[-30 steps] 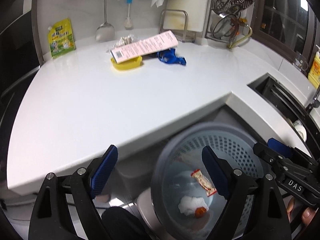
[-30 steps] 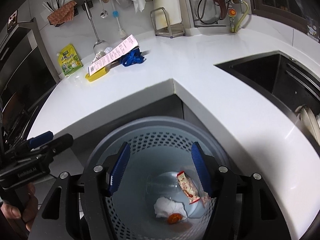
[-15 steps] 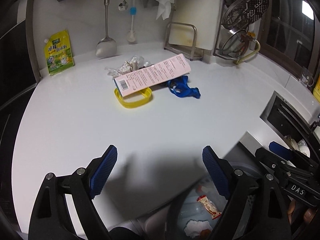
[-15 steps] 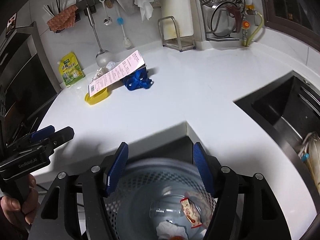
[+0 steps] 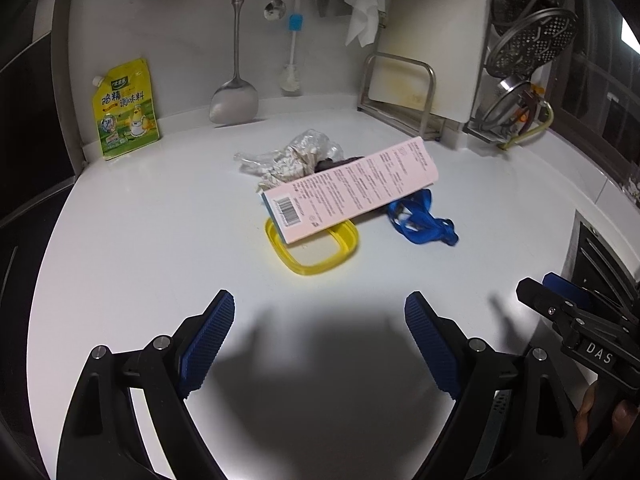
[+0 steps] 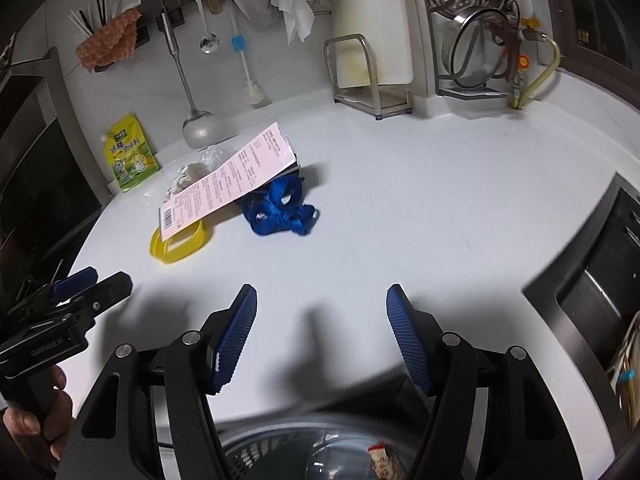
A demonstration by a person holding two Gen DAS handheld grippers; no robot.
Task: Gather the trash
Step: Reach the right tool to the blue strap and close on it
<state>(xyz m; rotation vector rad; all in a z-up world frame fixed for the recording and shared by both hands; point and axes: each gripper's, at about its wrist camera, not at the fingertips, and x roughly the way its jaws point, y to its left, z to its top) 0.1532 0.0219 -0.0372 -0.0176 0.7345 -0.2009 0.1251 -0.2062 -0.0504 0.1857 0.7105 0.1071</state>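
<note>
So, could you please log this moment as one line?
left gripper: open, empty | right gripper: open, empty | pink box, yellow lid, blue ribbon: on counter | bin: below

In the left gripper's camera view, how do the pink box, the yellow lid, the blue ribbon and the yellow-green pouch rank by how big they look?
1. pink box, clearly largest.
2. yellow lid and yellow-green pouch: look alike; the pouch stands farther back, so unsure.
3. blue ribbon, smallest.

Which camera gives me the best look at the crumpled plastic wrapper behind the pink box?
The left wrist view: the wrapper lies in the open above the pink box, most of its crinkled shape visible. In the right wrist view, the box covers most of it; only small bits peek out.
</note>
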